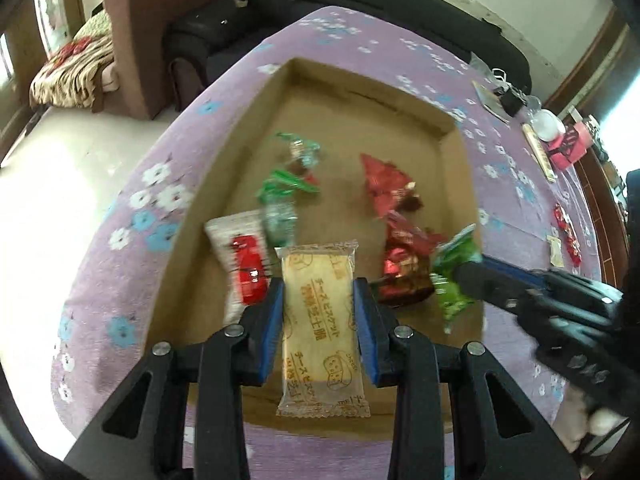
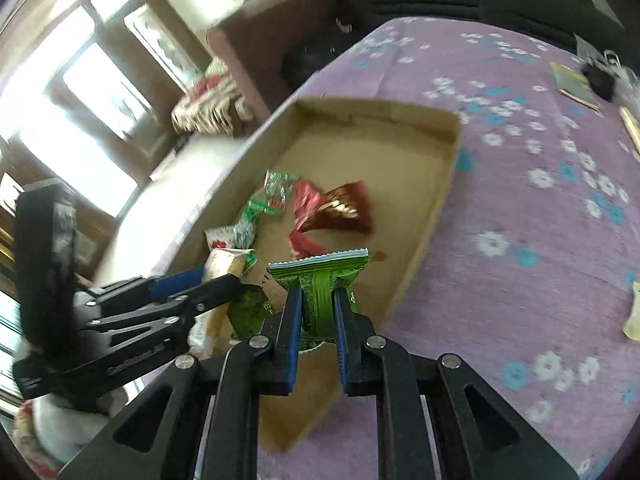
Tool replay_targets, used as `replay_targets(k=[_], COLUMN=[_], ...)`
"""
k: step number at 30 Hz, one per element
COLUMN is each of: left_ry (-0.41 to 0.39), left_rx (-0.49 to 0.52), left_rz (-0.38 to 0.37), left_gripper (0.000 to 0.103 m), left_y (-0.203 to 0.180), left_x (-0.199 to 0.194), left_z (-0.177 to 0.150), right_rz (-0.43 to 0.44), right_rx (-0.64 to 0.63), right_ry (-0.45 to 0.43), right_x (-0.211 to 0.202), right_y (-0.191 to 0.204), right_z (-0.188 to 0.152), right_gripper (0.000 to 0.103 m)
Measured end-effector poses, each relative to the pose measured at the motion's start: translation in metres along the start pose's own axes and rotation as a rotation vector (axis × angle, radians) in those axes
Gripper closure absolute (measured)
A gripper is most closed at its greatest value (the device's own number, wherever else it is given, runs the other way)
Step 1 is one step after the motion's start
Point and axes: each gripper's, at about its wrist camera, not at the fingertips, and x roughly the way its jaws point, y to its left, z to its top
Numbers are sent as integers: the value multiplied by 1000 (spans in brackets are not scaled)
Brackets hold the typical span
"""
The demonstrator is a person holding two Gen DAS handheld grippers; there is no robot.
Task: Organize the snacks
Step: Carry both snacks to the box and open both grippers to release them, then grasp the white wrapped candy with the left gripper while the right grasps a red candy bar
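The left tool (image 1: pixel 318 300) is clamped on a tan biscuit packet (image 1: pixel 320 320), with one blue pad on each long edge. The grip sits across the narrow width, which leaves both sealed ends free and keeps the flat face level with the box floor below. The right tool (image 2: pixel 317 312) is clamped on a green snack packet (image 2: pixel 320 280). Its pads pinch the packet near the middle, so the wrapper bunches between them and the crimped top edge stands above the fingertips. In the left wrist view the right tool enters from the right, and the green packet hangs over the right wall of the box.

The surface (image 1: pixel 400 60) carries a purple cloth printed with white and blue flowers. A shallow cardboard box (image 1: pixel 240 128) lies open on it and serves as the collecting tray. Both tools point steeply down over its near end, which suggests that the step in hand is delivery of the two packets.

Several snacks already lie on the box floor:
- a white packet with a red label (image 1: pixel 240 256), against the left wall;
- two red foil packets (image 1: pixel 390 188), to the right of centre;
- green and clear wrapped sweets (image 1: pixel 286 188), left of centre.

The near floor of the box is bare, so either packet could be set down there without covering another.

A few small red and pale packets (image 1: pixel 564 232) rest on the cloth, well apart from the box. By this evidence, the task is only partly done.
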Motion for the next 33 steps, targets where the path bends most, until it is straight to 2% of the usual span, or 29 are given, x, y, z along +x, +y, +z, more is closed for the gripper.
replay_targets(k=[5,8,10,14,18,23,25,28,30,33], left_ry=[-36,-66,-97,-143,-150,-94,-55,-11,17,50], left_rx=[-12,-2,9,29,86,169,187,210,222,246], left_rz=[-55,-67,-77,-127,-199,-286,-329,-362,-375,-386], left_gripper=[62,62,58,48,45,44,44,44,44,45], left_y=[12,12,10,-2,-43,-103,-130,-168,-194,-237], left_x=[-15,-28,-38,-53,-58,-42,-30,-10,5,29], left_z=[4,11,17,29,35,32,29,25,22,17], right_rz=[-14,21,25,0,-59,-253,-347,-465,-494,-493], right_rx=[24,4,-7,28,173,334,355,344,323,284], right_ry=[51,65,38,-47,-112,-175,-192,-194,-186,-173], right_x=[23,25,17,-19,-58,-111,-132,-153,-159,-159], right_y=[10,17,20,-1,-62,-164,-203,-249,-272,-302], right_z=[-3,-5,-5,-12,-30,-64,-72,-77,-77,-72], right_gripper=[89,87,87,78,75,75,71,59,59,59])
